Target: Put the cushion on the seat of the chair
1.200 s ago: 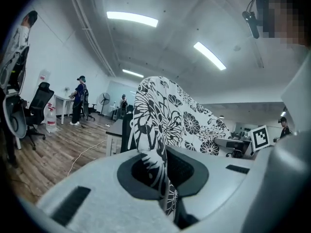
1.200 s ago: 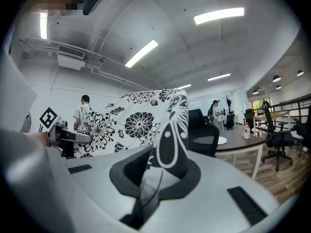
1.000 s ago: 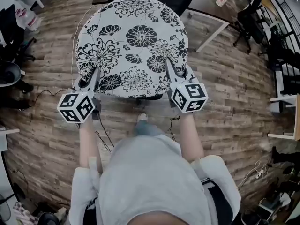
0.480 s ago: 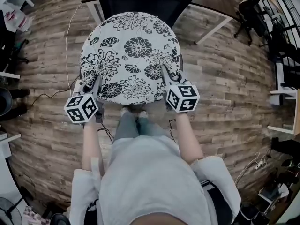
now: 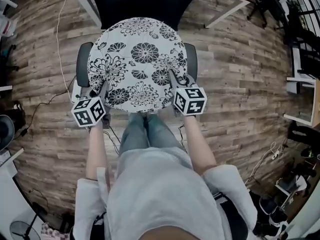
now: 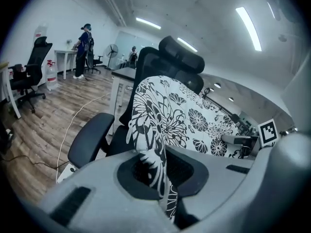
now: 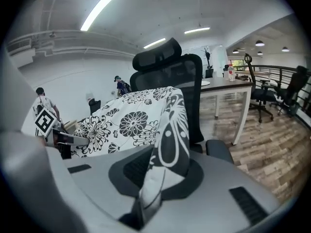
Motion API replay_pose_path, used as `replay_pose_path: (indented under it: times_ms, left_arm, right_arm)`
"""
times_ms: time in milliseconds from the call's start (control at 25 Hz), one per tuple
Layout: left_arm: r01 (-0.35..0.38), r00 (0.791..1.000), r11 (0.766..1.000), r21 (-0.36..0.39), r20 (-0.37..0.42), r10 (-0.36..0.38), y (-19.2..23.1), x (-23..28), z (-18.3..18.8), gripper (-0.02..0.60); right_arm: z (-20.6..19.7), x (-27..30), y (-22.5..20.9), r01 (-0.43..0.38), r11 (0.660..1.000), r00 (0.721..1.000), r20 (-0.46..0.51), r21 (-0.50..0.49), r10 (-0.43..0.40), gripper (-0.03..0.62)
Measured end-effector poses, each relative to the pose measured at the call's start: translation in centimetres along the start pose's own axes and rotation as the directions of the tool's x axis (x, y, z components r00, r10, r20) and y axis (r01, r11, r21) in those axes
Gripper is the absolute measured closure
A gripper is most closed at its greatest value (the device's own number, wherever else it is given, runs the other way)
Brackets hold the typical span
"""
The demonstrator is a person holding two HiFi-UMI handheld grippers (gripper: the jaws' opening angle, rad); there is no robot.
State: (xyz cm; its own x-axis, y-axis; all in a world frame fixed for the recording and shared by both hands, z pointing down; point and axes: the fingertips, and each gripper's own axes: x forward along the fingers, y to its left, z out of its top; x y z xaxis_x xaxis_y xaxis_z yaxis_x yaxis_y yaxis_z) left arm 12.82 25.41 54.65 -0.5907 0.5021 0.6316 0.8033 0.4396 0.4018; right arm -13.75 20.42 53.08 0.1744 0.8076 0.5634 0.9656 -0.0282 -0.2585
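Observation:
A round white cushion (image 5: pixel 136 61) with black flowers hangs over the black office chair (image 5: pixel 142 4), between its two armrests. My left gripper (image 5: pixel 104 85) is shut on the cushion's near left edge, my right gripper (image 5: pixel 171 76) on its near right edge. In the left gripper view the cushion's rim (image 6: pixel 154 164) is pinched between the jaws, with the chair's left armrest (image 6: pixel 90 138) just beyond. In the right gripper view the cushion (image 7: pixel 160 154) is clamped the same way in front of the chair's backrest (image 7: pixel 167 69). The seat itself is hidden under the cushion.
A white desk (image 5: pixel 227 6) stands behind the chair at the right. A white cable (image 5: pixel 59 34) runs over the wooden floor at the left. Other black chairs (image 5: pixel 295 34) and furniture stand at the far right. The person's legs (image 5: pixel 145 131) are just before the chair.
Both grippers have sunk with the cushion toward the chair, and the cushion now lies lower between the armrests, which have come into view.

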Motion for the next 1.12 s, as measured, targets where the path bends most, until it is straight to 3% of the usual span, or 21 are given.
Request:
replay_pose_path:
  times_ms: [560, 1120]
  left_arm:
    - [-0.004, 0.988, 1.000, -0.004, -0.152, 0.004, 5.6, 7.6, -5.4, 0.565]
    - [-0.030, 0.955, 0.999, 0.044, -0.295, 0.041, 10.0, 16.2, -10.1, 0.565]
  right_arm:
    - [-8.2, 6.8, -2.2, 0.090, 0.995, 0.986, -0.145, 0.049, -0.082, 0.574]
    - [-16.2, 14.7, -5.6, 0.170, 0.979, 0.943, -0.305, 0.110, -0.129, 0.574]
